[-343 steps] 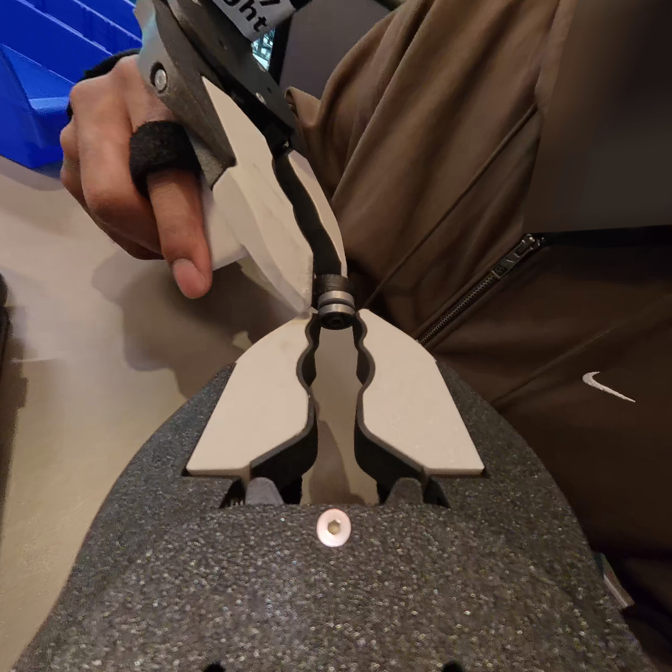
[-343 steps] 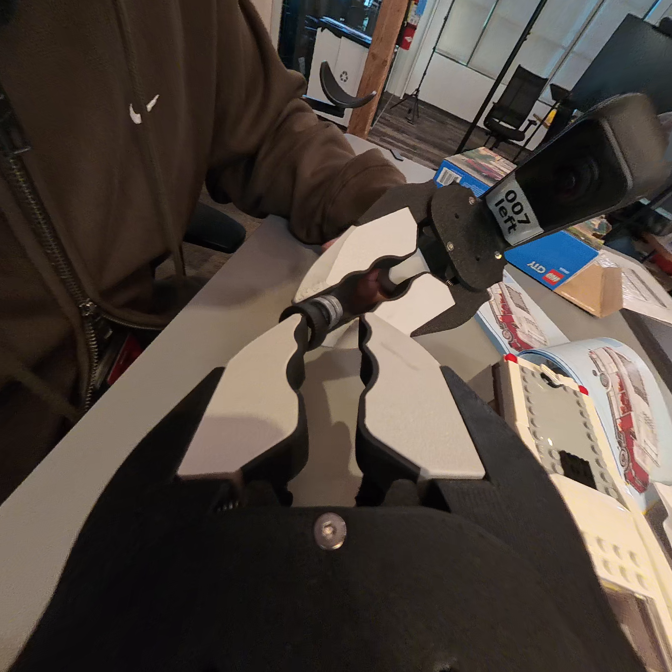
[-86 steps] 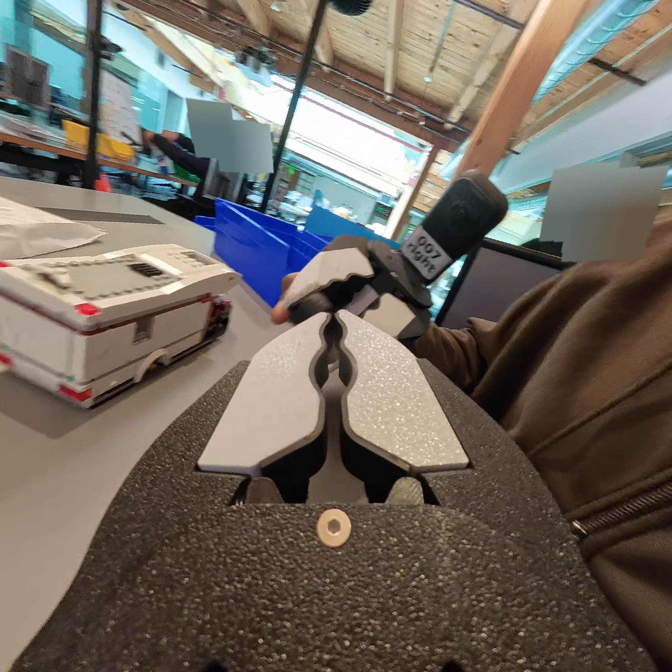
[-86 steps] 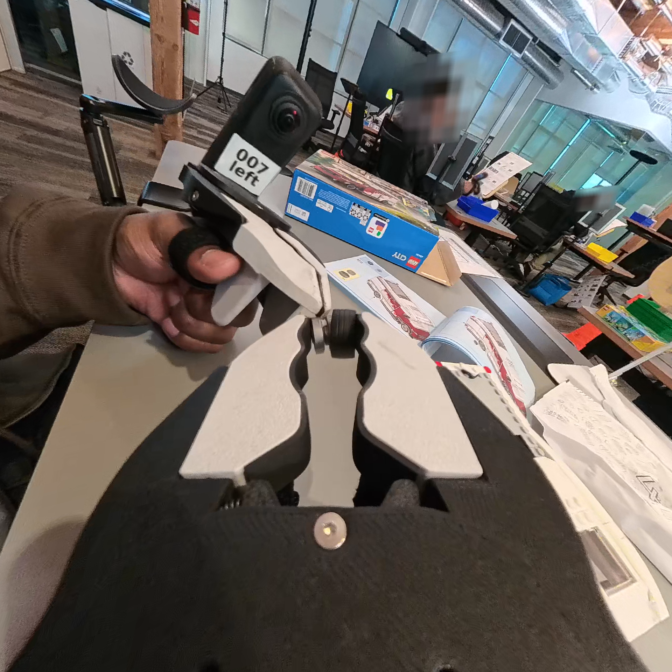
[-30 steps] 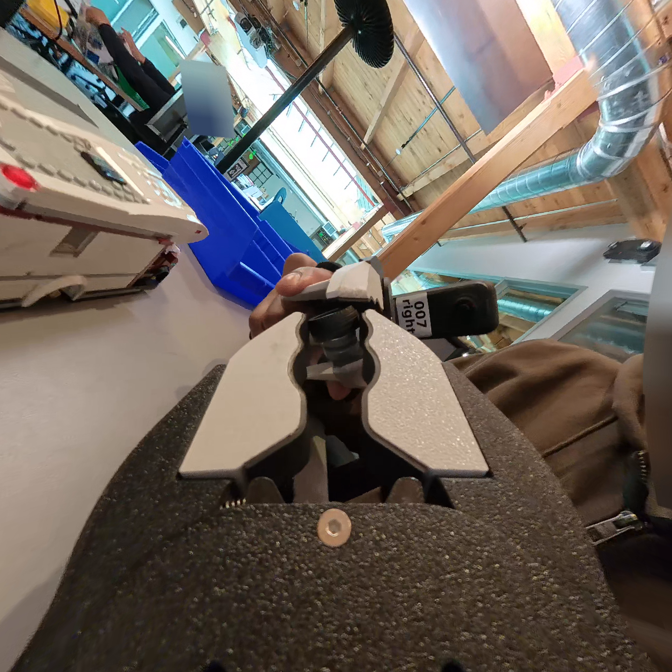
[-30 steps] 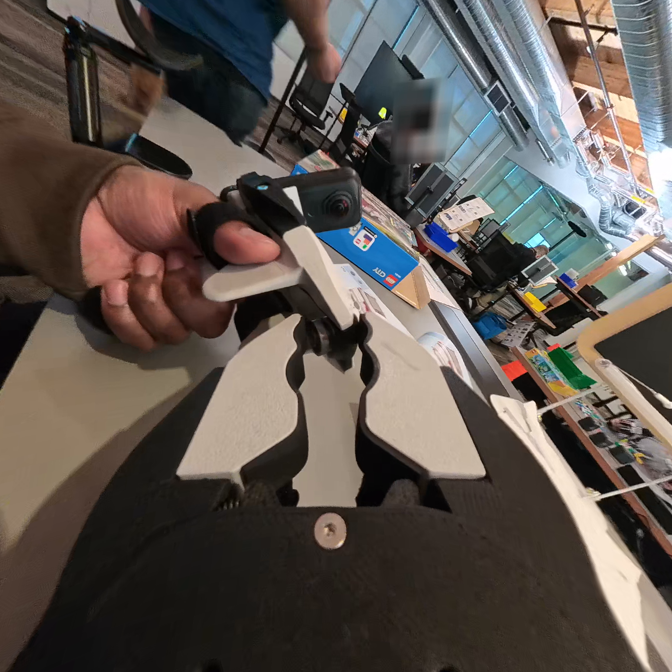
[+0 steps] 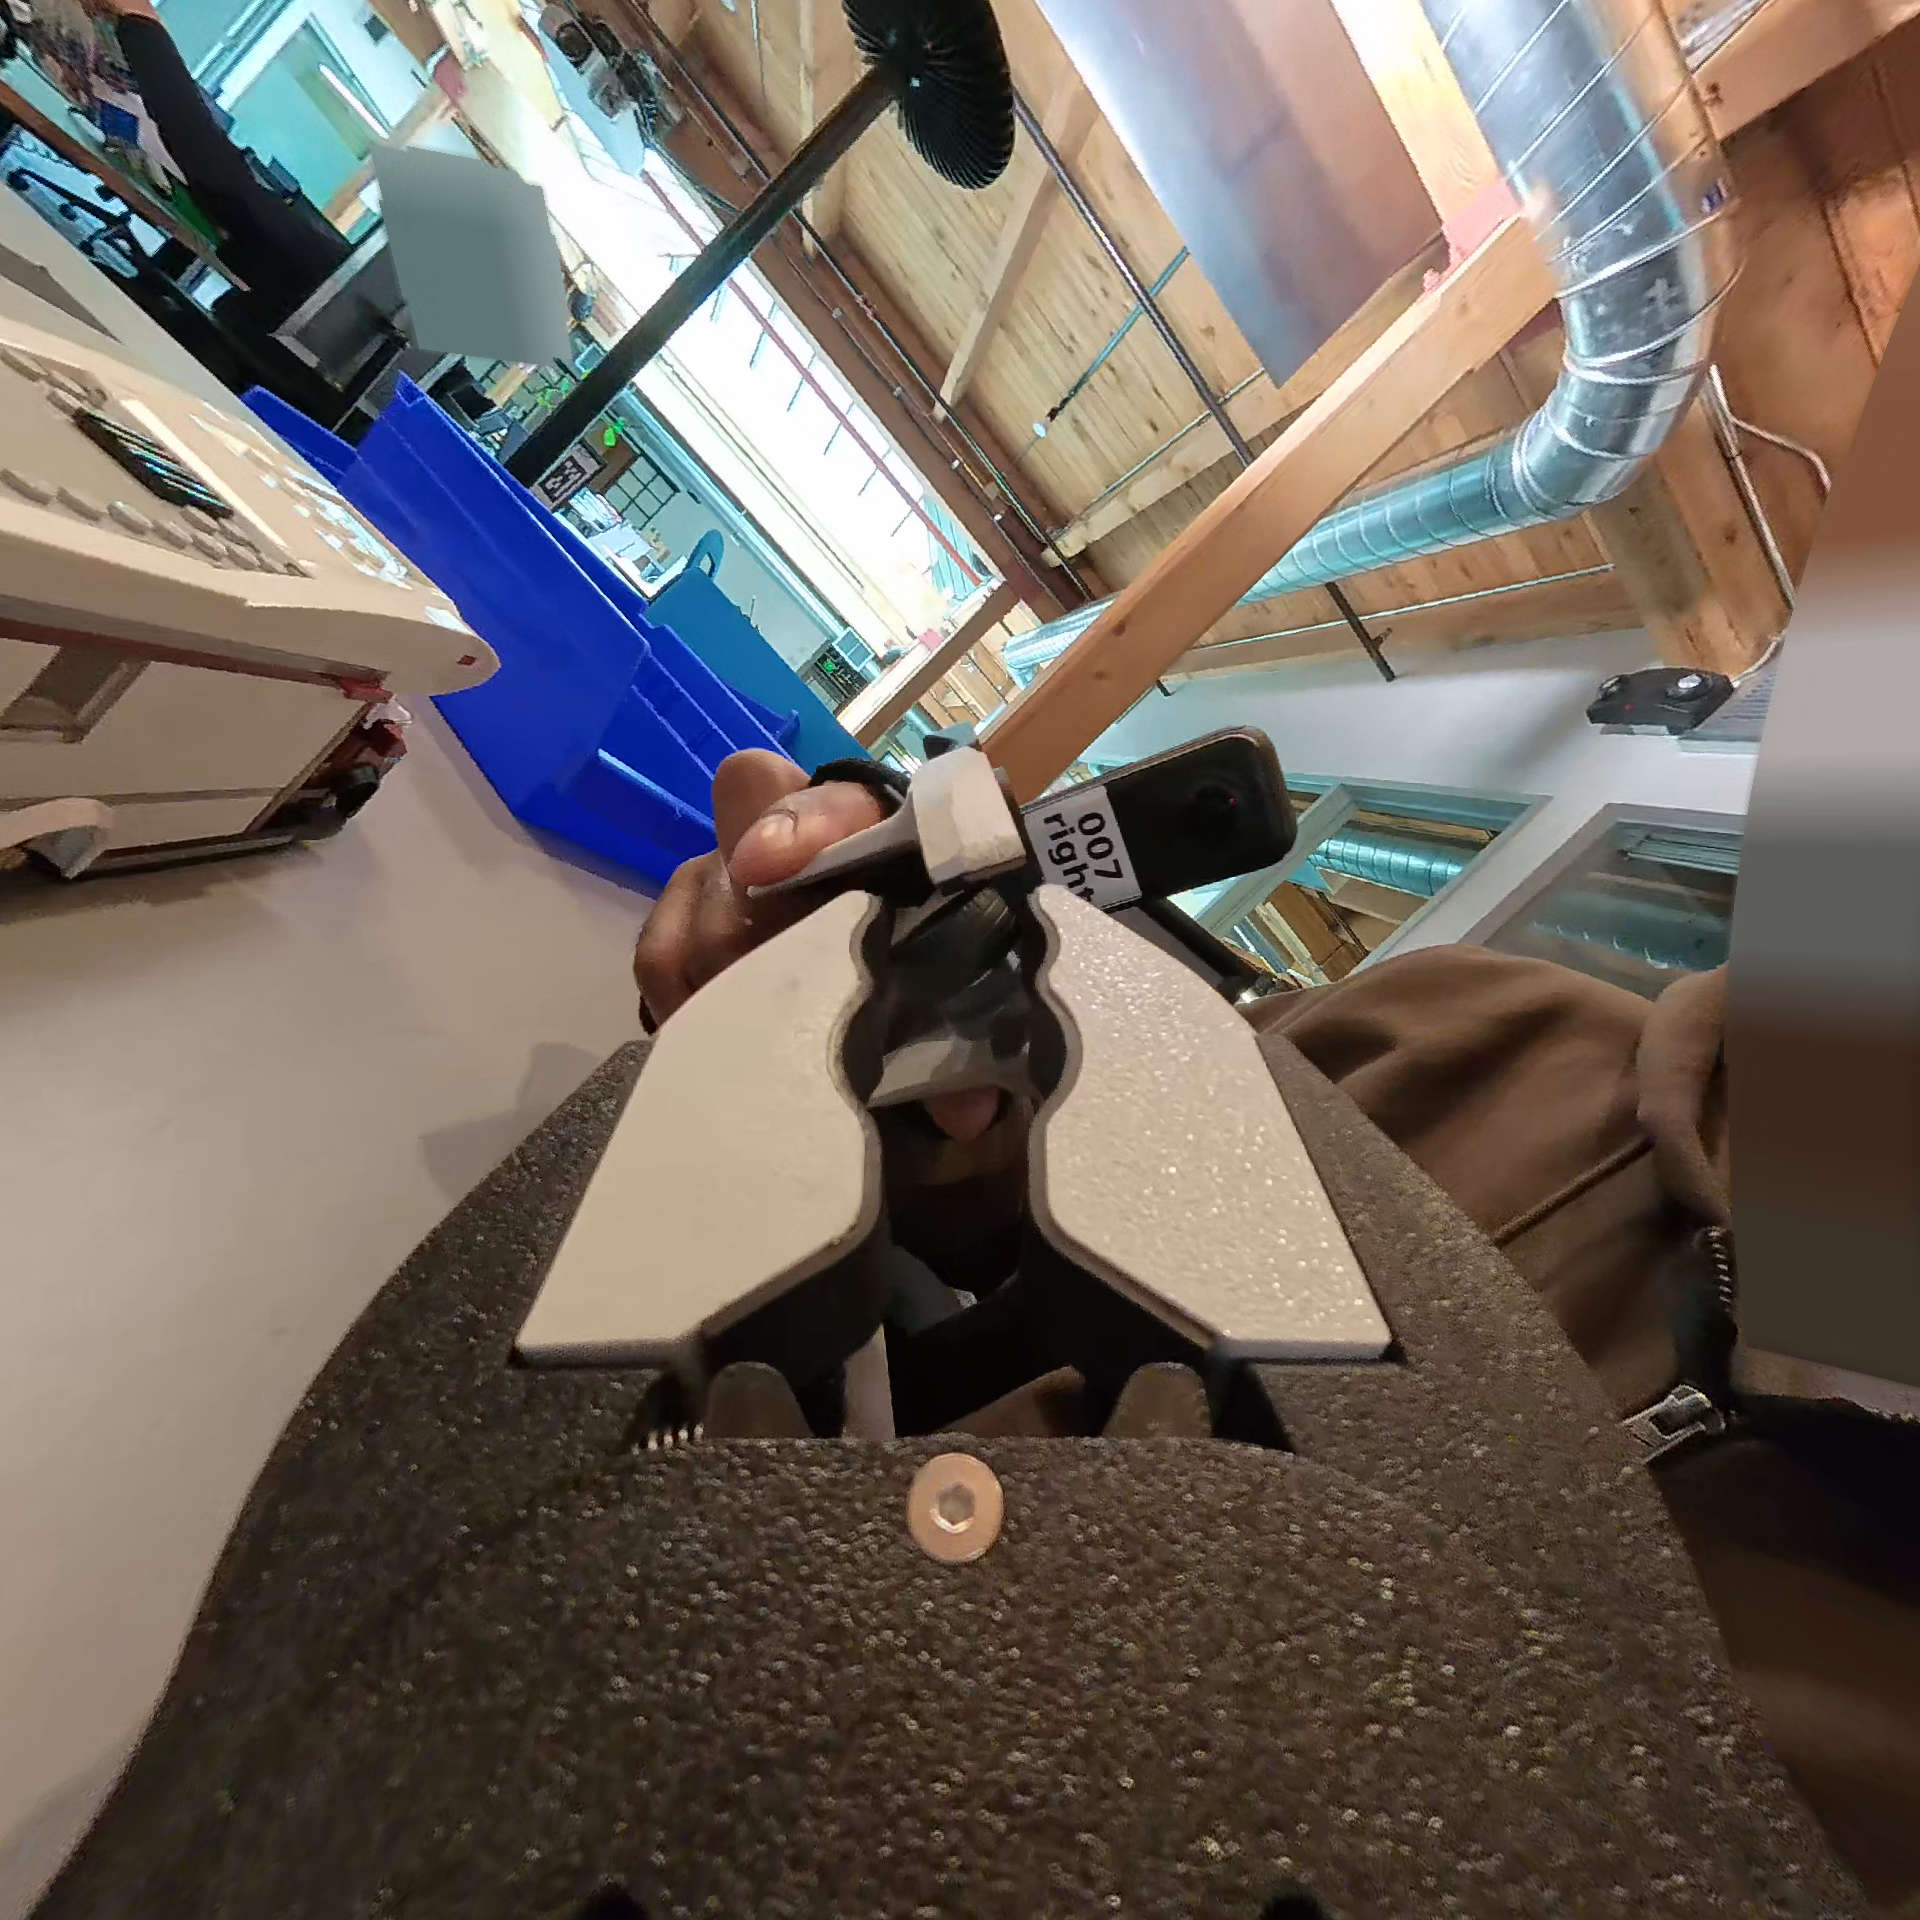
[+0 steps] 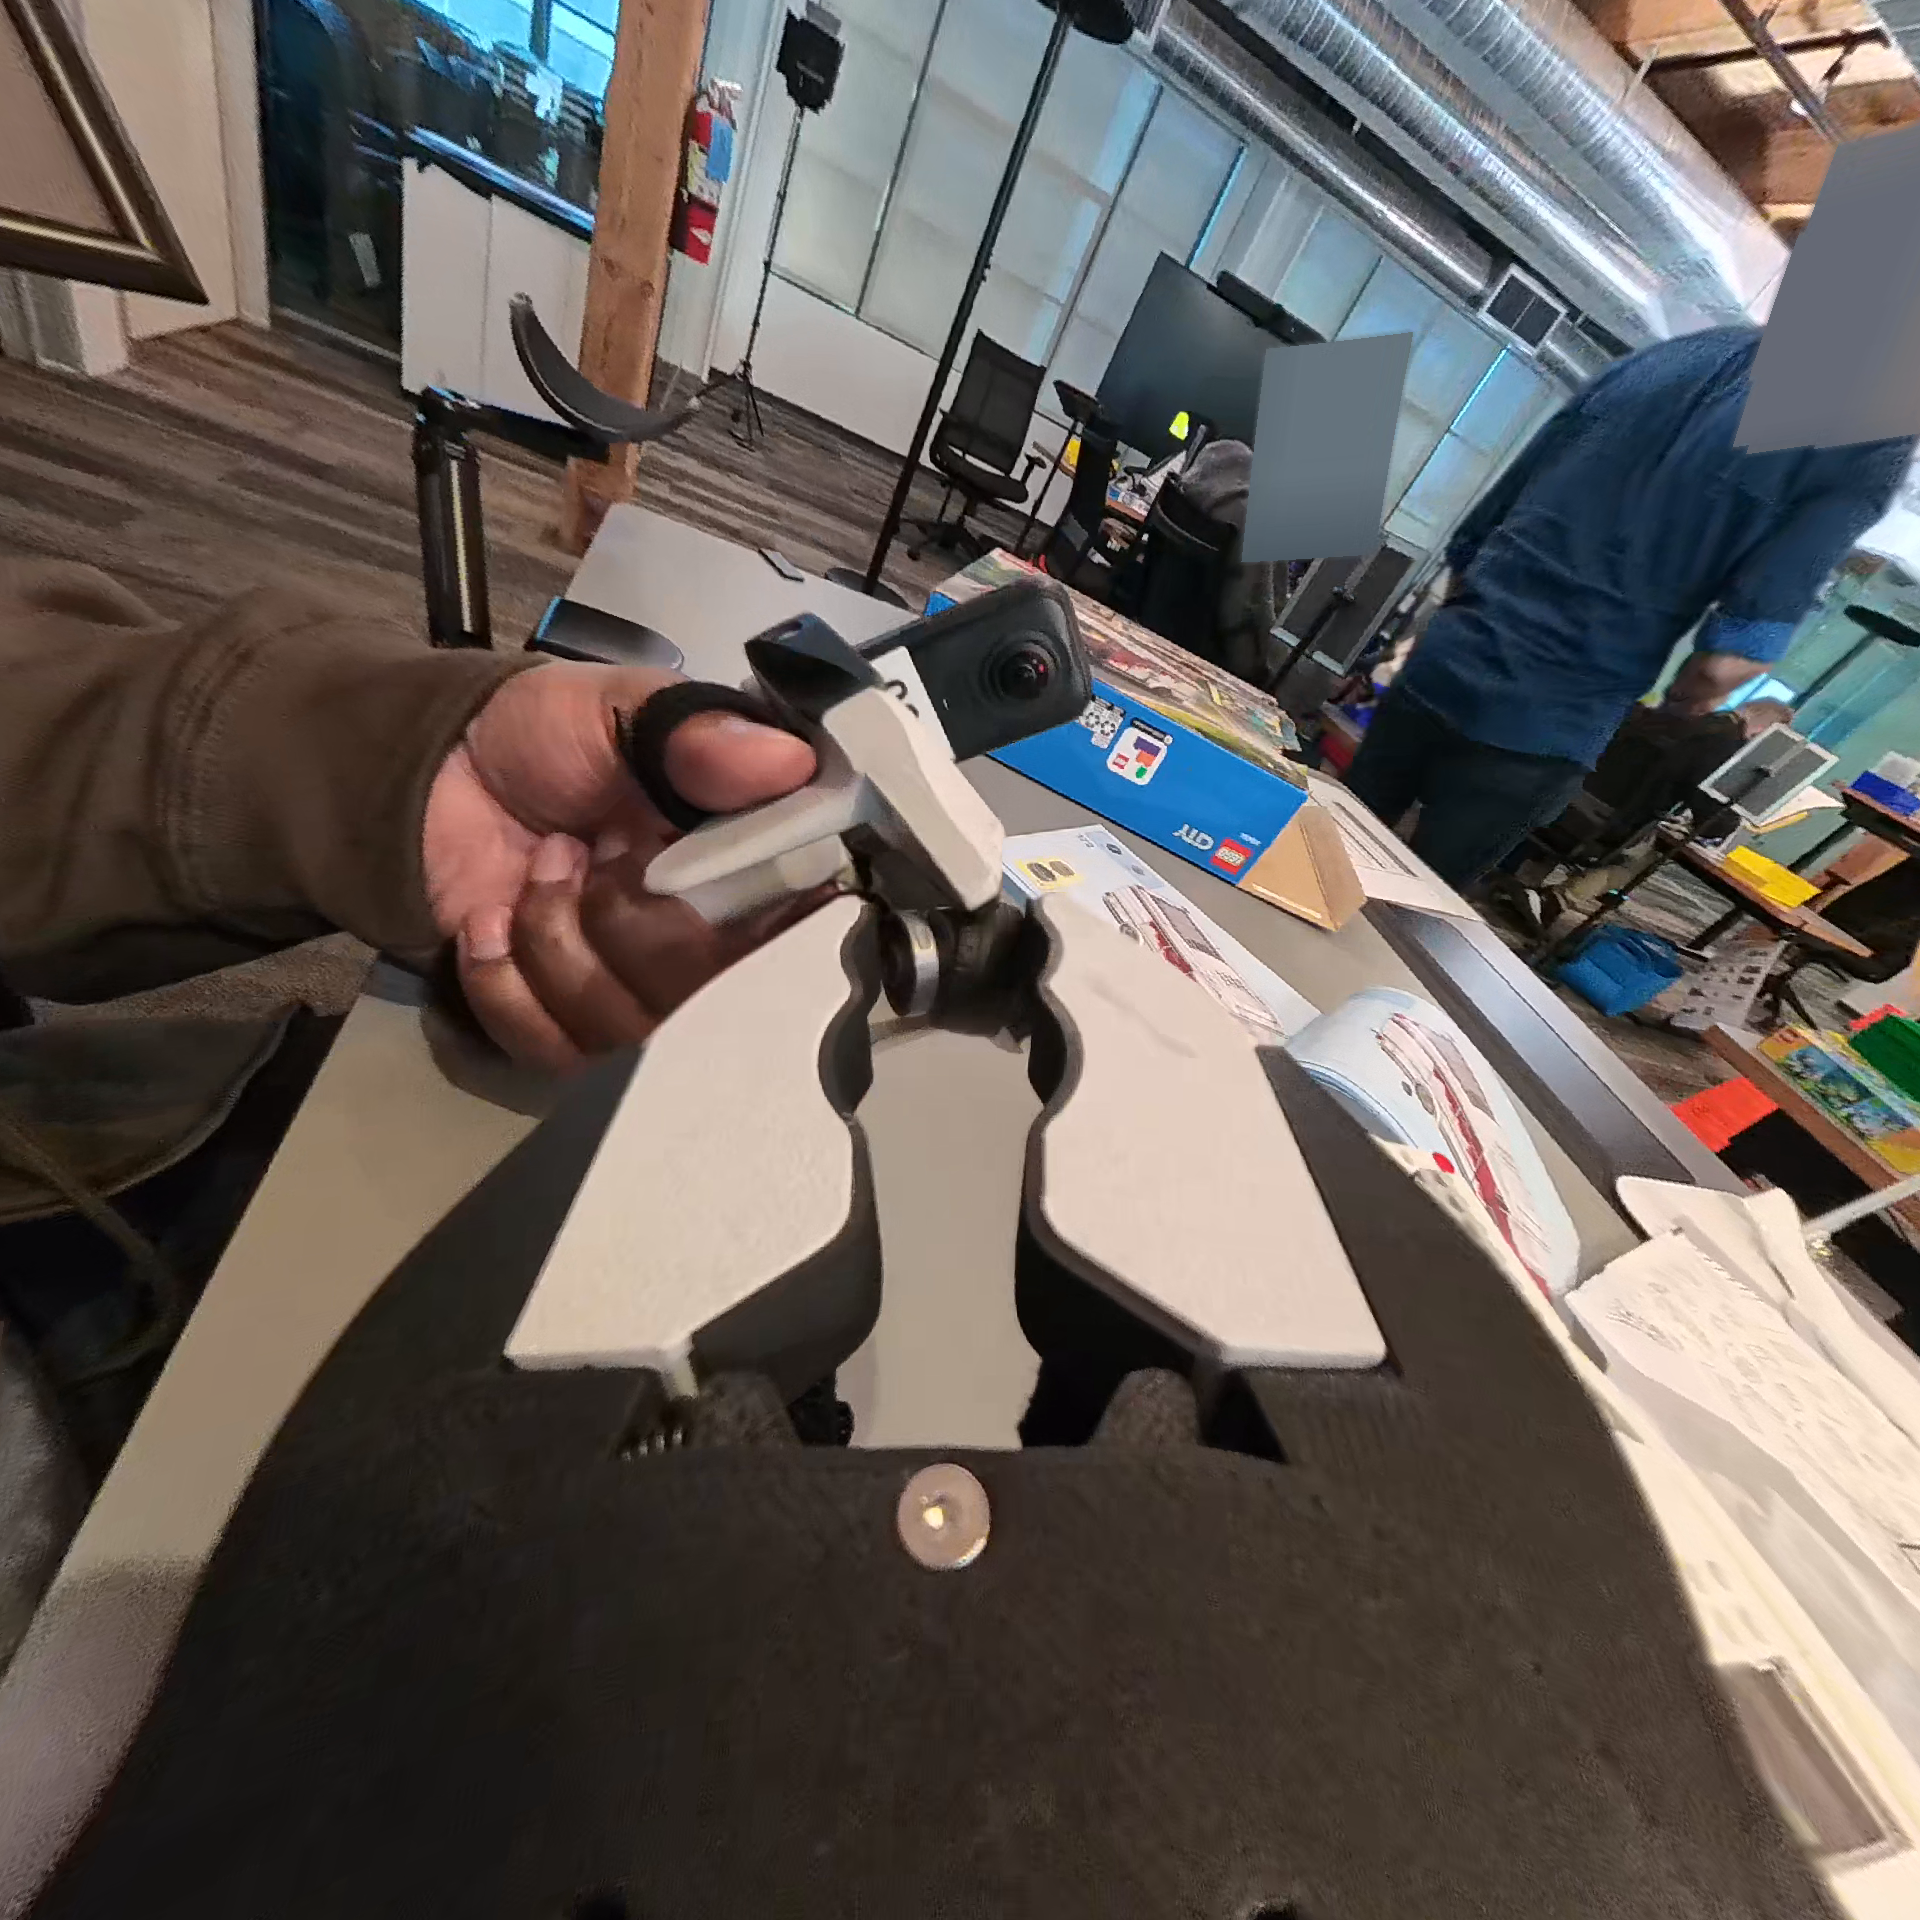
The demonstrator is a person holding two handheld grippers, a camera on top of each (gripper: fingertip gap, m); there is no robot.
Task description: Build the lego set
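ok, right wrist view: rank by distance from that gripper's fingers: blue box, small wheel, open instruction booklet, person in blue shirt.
1. Small wheel: between the right gripper fingers.
2. Open instruction booklet: on the table, just right.
3. Blue box: behind the booklet.
4. Person in blue shirt: standing beyond, far right.

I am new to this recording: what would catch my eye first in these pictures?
A small black wheel sits between the jaws of the right gripper, where the left gripper meets it. Behind lies a blue box; a white brick vehicle stands on the table.
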